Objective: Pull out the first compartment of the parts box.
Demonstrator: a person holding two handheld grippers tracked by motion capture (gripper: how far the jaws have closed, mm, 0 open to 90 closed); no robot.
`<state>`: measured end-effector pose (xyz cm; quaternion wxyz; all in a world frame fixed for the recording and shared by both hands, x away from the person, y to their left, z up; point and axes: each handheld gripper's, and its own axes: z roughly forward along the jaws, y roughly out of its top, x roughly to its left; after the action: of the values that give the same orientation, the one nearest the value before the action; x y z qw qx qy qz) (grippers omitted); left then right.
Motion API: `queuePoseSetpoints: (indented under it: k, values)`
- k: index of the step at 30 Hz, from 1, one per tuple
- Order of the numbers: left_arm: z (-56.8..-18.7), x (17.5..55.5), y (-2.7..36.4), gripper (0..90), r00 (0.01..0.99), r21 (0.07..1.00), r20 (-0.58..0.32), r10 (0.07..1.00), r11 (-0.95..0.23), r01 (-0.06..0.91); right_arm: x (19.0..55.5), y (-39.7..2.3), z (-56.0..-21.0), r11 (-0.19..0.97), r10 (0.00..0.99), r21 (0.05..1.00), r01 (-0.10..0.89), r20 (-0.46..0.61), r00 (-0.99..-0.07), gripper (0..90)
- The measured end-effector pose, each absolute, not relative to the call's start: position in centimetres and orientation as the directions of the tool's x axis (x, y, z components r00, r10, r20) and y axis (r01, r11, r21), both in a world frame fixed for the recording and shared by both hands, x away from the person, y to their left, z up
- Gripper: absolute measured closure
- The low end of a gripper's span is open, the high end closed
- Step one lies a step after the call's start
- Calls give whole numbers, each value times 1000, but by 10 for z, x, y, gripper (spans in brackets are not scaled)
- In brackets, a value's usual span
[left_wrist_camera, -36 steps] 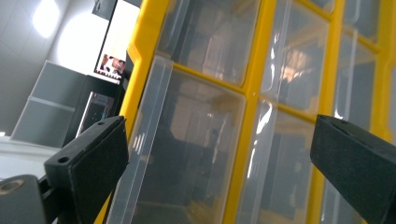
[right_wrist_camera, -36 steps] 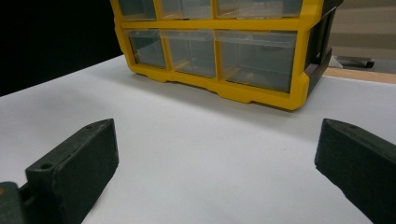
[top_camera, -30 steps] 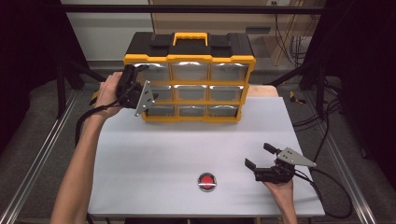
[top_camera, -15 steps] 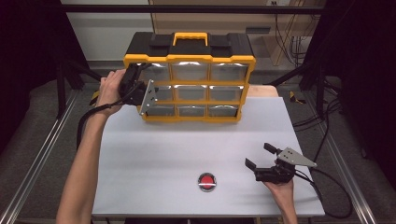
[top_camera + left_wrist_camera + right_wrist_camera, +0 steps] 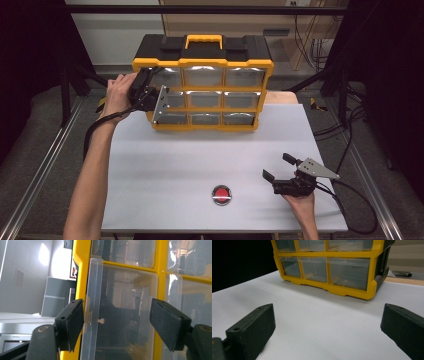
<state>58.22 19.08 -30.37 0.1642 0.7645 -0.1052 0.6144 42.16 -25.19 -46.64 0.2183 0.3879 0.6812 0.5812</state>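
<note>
A yellow and black organizer (image 5: 202, 65) with clear drawers stands at the back of the white table. My left gripper (image 5: 152, 97) is at its left column, level with the middle row. Its jaws (image 5: 116, 312) have just been closing and straddle a clear drawer front (image 5: 125, 315). The pads (image 5: 75, 322) stand close beside the drawer's edges, and I see no firm press. My right gripper (image 5: 277, 166) rests open near the table's front right, with bare table between its jaws (image 5: 328, 315). It faces the organizer (image 5: 347, 291).
A small red round disc (image 5: 221, 194) lies near the front edge, left of the right gripper. The white table (image 5: 200, 155) has a metal frame rail (image 5: 45, 165) on its left side. Cables trail off to the right.
The left gripper has turned at the organizer's left side; its grey plate shows more edge-on and sits closer to the drawers. The right gripper and red disc have not moved.
</note>
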Motion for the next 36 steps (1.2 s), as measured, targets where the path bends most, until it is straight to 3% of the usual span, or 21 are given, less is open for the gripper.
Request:
queuePoseSetpoints:
  k: [18,28,36]
  values:
    - [-300,581,194,555,141,90,989,39,-923,-375,421,-253,-465,18,781,962,273,157,-605,5]
    - [-302,580,191,760,51,28,999,11,-935,-354,421,-252,-465,11,779,959,282,168,-604,5]
    - [-304,579,189,780,9,-24,1000,-29,-940,-342,421,-253,-465,15,779,962,273,160,-607,5]
